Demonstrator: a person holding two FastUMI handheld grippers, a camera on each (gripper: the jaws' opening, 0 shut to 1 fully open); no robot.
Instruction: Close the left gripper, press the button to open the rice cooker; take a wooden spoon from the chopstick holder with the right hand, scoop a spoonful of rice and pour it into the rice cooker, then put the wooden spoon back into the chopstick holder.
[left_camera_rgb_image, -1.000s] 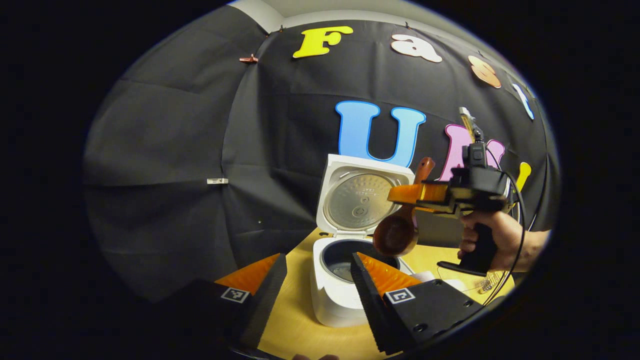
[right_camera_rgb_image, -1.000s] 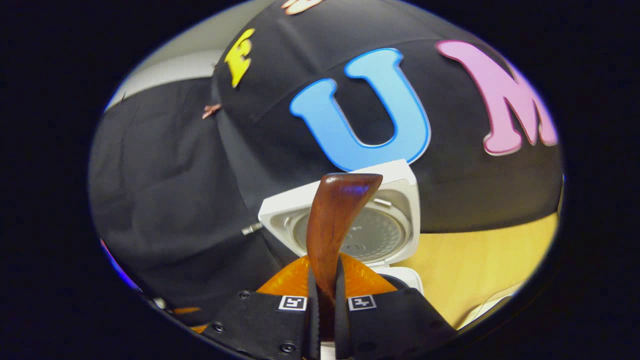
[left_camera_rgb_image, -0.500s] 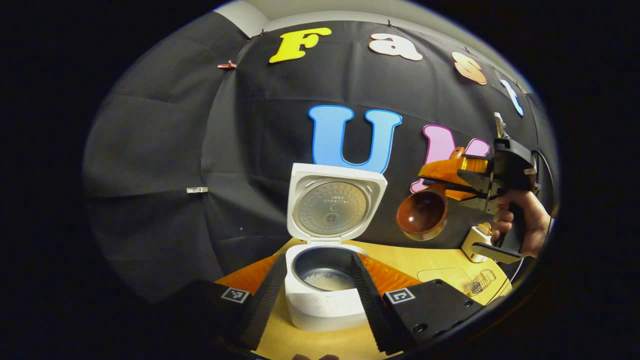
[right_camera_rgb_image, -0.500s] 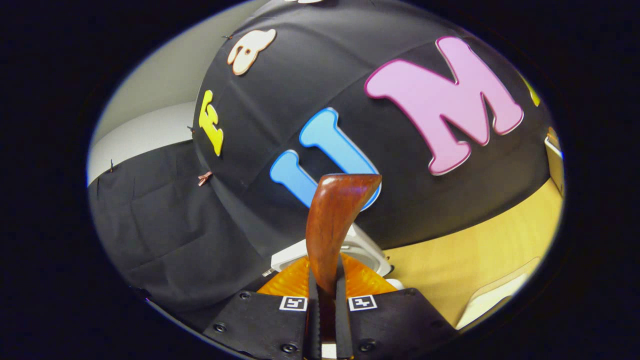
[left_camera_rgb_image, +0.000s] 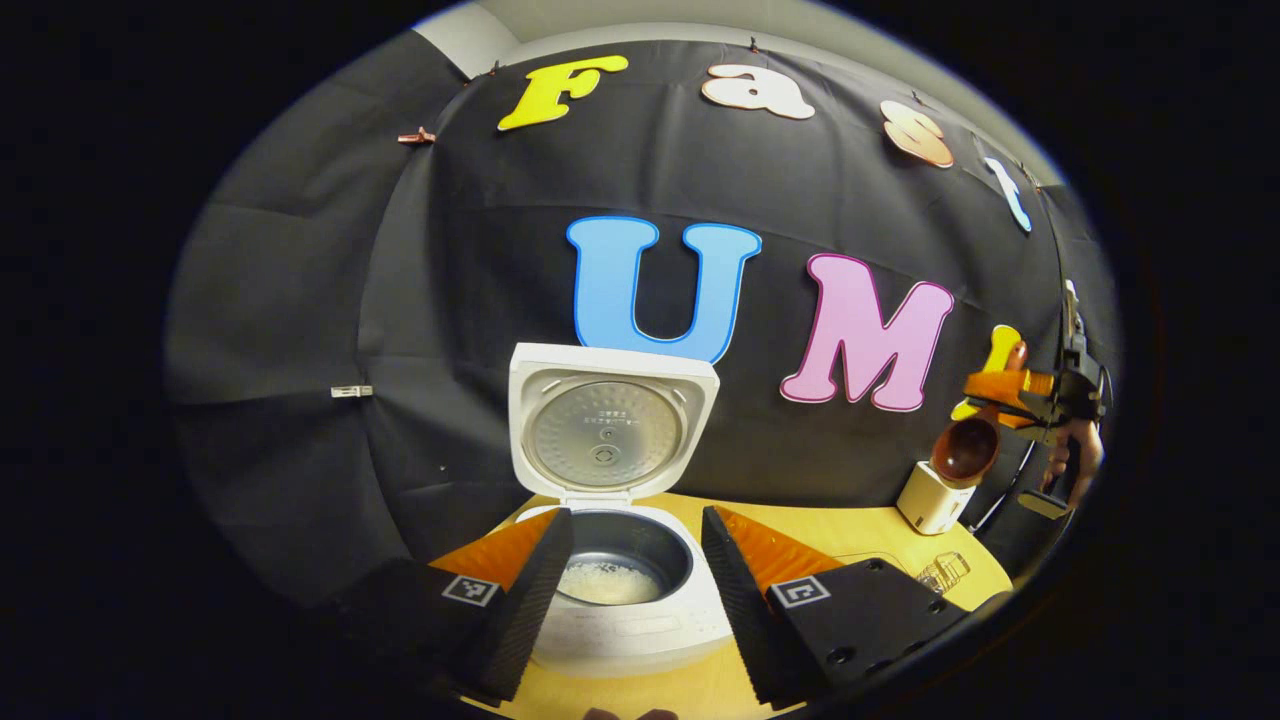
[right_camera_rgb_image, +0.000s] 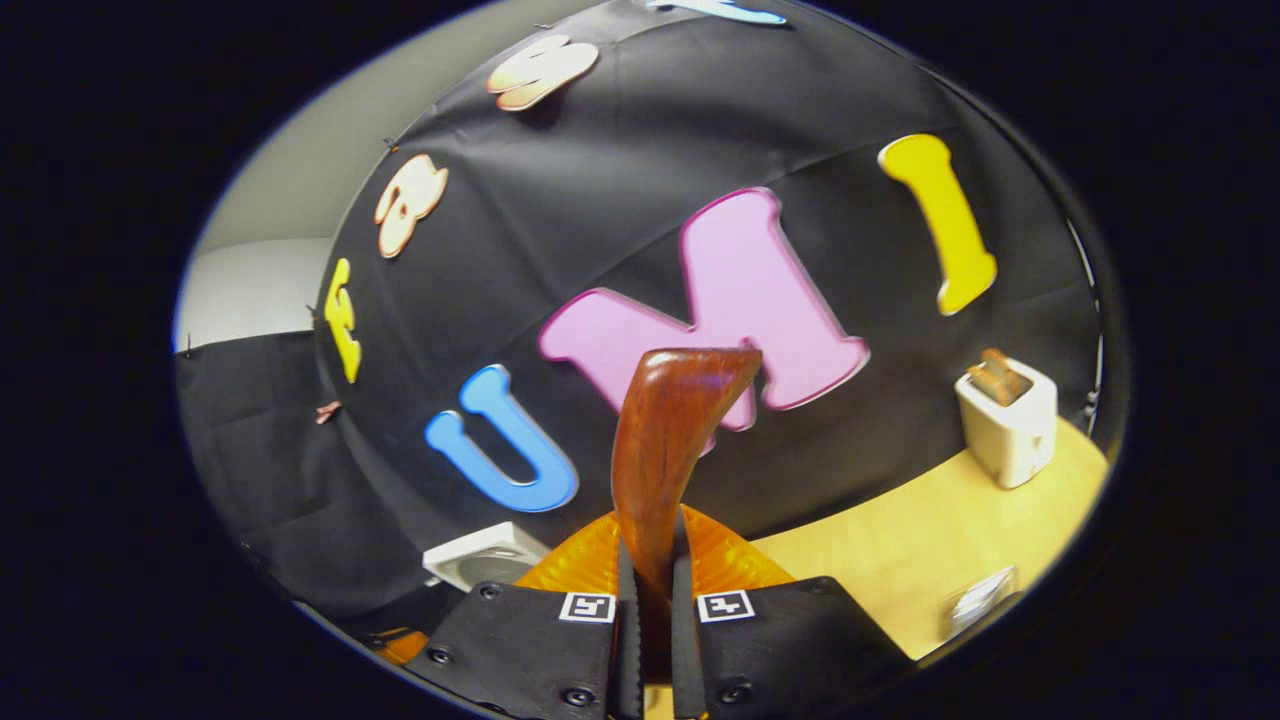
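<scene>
The white rice cooker (left_camera_rgb_image: 640, 625) stands with its lid (left_camera_rgb_image: 610, 430) raised, and white rice (left_camera_rgb_image: 605, 582) lies in the dark inner pot. My left gripper (left_camera_rgb_image: 635, 585) hangs open in front of it, one finger on each side of the pot. Far to the right, my right gripper (left_camera_rgb_image: 985, 385) is shut on the wooden spoon (left_camera_rgb_image: 965, 450), whose bowl hangs just above the white chopstick holder (left_camera_rgb_image: 930, 500). In the right gripper view the spoon's handle (right_camera_rgb_image: 670, 440) rises from between the closed fingers of my right gripper (right_camera_rgb_image: 650, 600). The chopstick holder (right_camera_rgb_image: 1010, 420) stands to the right, the cooker lid (right_camera_rgb_image: 480, 560) low on the left.
The wooden table (left_camera_rgb_image: 850, 530) runs from the cooker to the holder. A small clear container (left_camera_rgb_image: 940, 572) sits near its right front edge. A hand (left_camera_rgb_image: 1075, 455) holds the right gripper's grip. A wooden utensil (right_camera_rgb_image: 995, 375) sticks out of the holder.
My right gripper has carried the spoon to the right, from over the cooker pot to above the chopstick holder. The left gripper's view has swung right, so the cooker sits further left.
</scene>
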